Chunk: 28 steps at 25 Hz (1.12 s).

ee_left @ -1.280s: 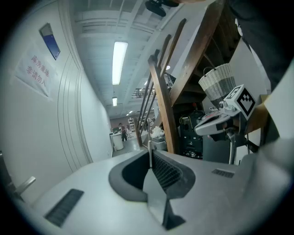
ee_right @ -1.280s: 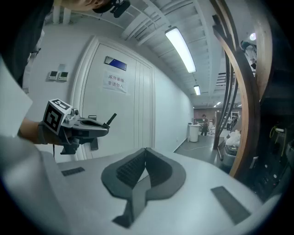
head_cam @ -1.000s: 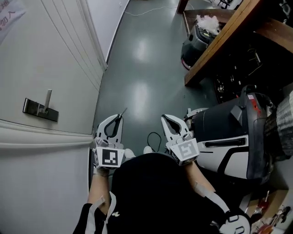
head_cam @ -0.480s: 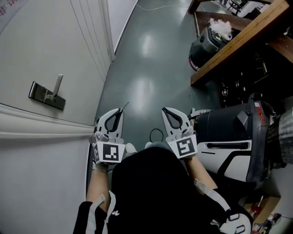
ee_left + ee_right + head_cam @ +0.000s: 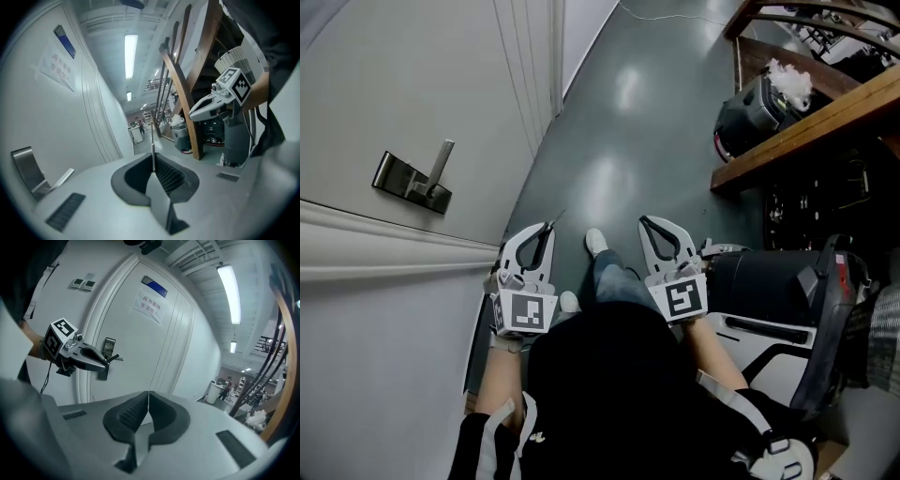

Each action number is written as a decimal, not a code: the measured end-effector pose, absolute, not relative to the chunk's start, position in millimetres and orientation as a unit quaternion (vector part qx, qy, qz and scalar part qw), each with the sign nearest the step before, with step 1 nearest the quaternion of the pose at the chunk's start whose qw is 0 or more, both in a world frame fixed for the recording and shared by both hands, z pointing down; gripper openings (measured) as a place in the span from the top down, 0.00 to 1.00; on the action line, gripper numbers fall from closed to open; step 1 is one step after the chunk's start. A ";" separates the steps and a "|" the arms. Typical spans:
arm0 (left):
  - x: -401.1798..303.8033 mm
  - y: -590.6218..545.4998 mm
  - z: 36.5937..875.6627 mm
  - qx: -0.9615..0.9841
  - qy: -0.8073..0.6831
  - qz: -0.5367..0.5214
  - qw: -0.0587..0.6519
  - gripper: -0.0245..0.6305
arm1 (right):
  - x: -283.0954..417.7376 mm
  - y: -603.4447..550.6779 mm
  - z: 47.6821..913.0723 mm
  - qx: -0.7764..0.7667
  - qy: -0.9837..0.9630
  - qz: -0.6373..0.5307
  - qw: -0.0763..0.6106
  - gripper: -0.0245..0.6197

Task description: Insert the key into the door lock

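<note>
Forward comes my shoe (image 5: 595,242), now between my two tongs. Left tongs (image 5: 545,235) clamp the one key (image 5: 555,221); right tongs (image 5: 649,222) are closed, empty. One door lock (image 5: 405,177) sits well left, unobstructed; one floor scrubber (image 5: 769,300) crowds my right.

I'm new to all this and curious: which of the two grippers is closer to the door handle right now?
Left. The left gripper, shut on the key, has the door handle off to its left. The right gripper is farther away, on the left gripper's other side.

Left tongs (image 5: 153,169) clamped on thin key (image 5: 152,147), pointing ahead; door handle (image 5: 62,177) at lower left.
</note>
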<state>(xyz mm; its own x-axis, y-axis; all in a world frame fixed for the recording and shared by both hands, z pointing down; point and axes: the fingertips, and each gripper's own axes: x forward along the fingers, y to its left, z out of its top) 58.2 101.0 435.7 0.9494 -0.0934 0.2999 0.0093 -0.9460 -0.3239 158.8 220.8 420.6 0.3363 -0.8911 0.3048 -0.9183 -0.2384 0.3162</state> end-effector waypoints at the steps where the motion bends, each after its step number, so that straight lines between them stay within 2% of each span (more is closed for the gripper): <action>1: 61.9 93.3 438.7 -0.973 0.030 -0.162 0.160 0.92 | 164.9 210.5 423.5 0.778 -0.584 0.028 0.228 0.94; 9: 96.1 28.1 456.1 -0.966 0.138 -0.194 0.102 0.92 | 220.2 122.0 440.2 0.699 -0.673 0.018 0.241 0.94; 15: 103.6 -3.8 461.1 -0.955 0.221 -0.188 0.061 0.92 | 236.0 68.3 444.5 0.634 -0.735 0.005 0.240 0.94; 28: 43.8 -37.6 485.4 -0.903 0.387 -0.180 -0.047 0.92 | 196.0 -13.4 465.7 0.480 -0.841 -0.034 0.247 0.94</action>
